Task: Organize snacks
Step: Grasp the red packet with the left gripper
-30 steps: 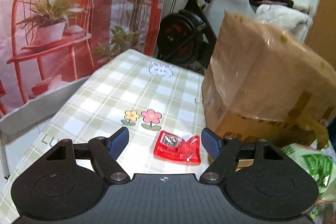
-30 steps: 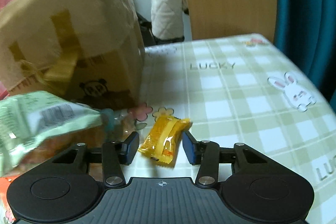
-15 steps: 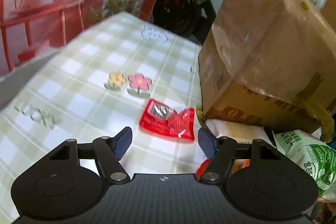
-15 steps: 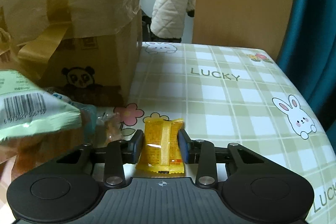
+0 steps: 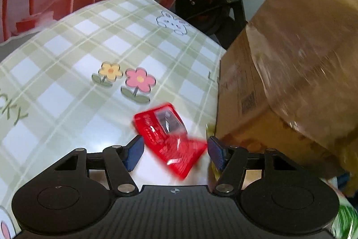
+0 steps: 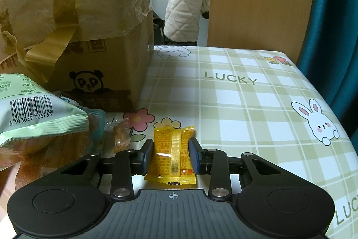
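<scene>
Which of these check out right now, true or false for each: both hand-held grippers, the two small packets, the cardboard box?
1. The right hand-held gripper is shut on the yellow snack packet. True.
2. The left hand-held gripper has clamped the red snack packet. False: its jaws stand open around it.
3. The cardboard box shows a panda print. True.
4. The tablecloth is plain white. False: green check with rabbits, flowers and LUCKY.

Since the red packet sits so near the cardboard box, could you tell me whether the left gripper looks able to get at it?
Probably yes: the red packet already lies between the open left gripper's fingers, with the cardboard box just off to the side.
</scene>
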